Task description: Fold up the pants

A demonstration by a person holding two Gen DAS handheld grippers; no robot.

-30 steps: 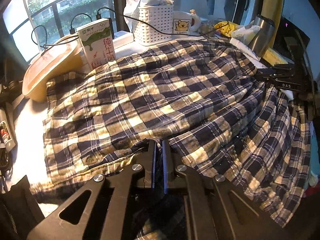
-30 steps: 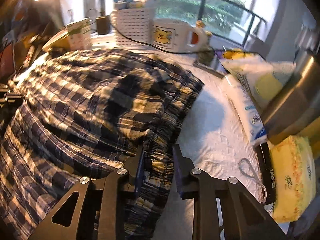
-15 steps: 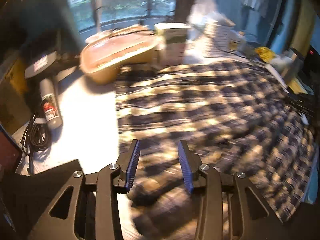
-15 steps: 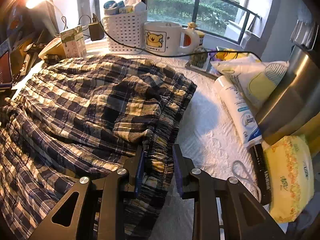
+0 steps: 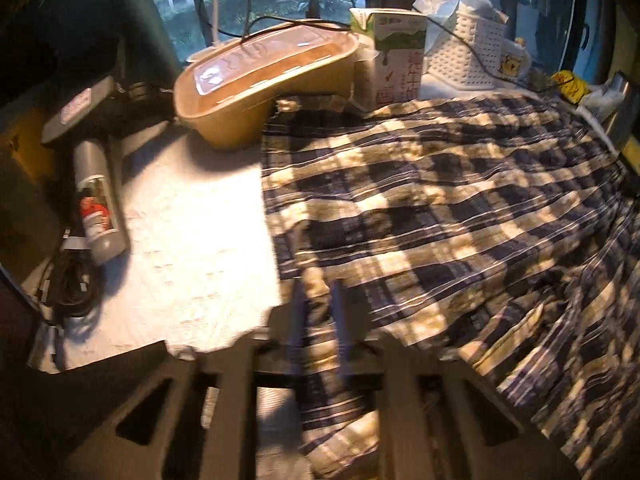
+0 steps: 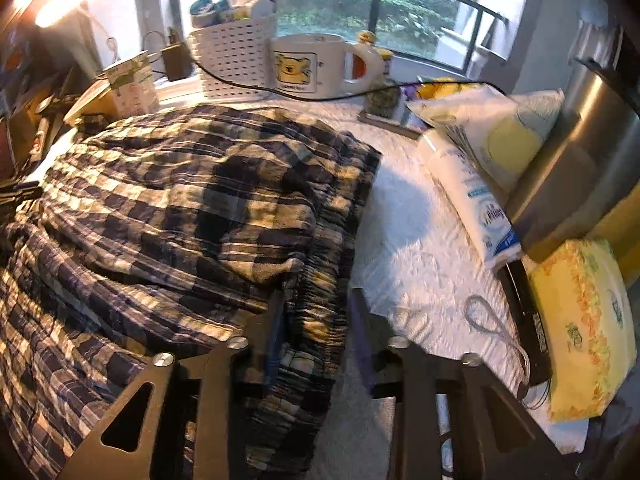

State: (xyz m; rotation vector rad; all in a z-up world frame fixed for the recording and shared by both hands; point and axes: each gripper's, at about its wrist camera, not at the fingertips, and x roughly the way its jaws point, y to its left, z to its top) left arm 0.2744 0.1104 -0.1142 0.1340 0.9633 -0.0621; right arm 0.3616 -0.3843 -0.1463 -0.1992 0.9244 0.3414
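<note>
Pants [image 5: 440,208]: plaid, spread over white tabletop [image 5: 192,232].
Left gripper [image 5: 316,312]: fingers narrowly parted, straddling hem; grip uncertain.
Right gripper [image 6: 316,320]: fingers apart around waistband edge.

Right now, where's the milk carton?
Left wrist view: milk carton stands at the far edge by the window, between the tan lidded tub on its left and the white basket on its right, just behind the pants.

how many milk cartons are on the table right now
1: the milk carton stands at the back edge of the plaid pants, between the tan container and white basket. Others may be hidden.
</note>
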